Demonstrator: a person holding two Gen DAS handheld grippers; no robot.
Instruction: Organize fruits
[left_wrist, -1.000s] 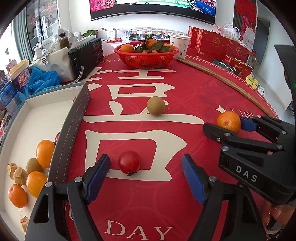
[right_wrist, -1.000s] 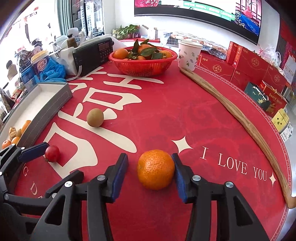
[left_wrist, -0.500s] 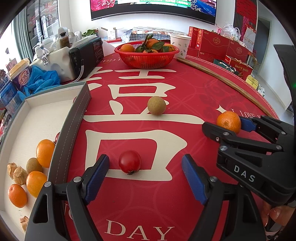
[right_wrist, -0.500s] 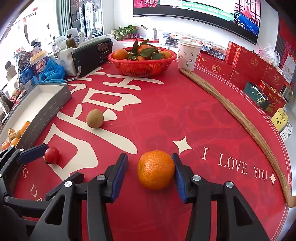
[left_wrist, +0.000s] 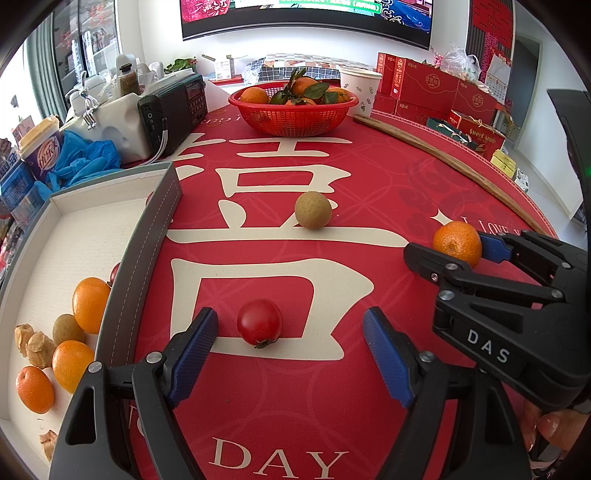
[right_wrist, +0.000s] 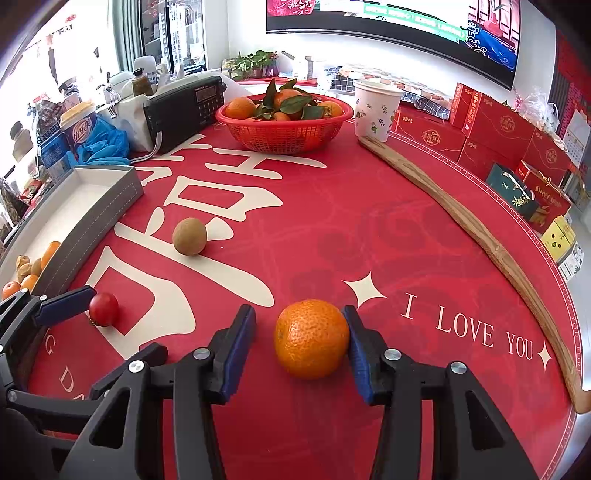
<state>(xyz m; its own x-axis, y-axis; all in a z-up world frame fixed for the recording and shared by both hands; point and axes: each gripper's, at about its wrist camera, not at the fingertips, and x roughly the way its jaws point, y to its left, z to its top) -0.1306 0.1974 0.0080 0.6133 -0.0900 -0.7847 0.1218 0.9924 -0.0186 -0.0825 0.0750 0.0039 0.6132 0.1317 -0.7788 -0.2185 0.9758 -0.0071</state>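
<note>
From the left wrist, the left gripper (left_wrist: 290, 349) stands wide apart around a red tomato (left_wrist: 259, 322) on the red tablecloth (left_wrist: 369, 192), neither pad touching it, with a grey-walled tray (left_wrist: 147, 240) of oranges at the left and a brown kiwi (left_wrist: 313, 210) farther off. From the right wrist, the right gripper (right_wrist: 299, 349) brackets an orange (right_wrist: 311, 339): the right pad touches it, the left pad stands clear, so nothing is clamped.

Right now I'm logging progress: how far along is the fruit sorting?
Done: several oranges and small fruits lie in the white tray. In hand: the open left hand-held gripper brackets a tomato; the right hand-held gripper brackets a mandarin, one pad touching. Left: those two and the brown fruit on the red cloth.
</note>
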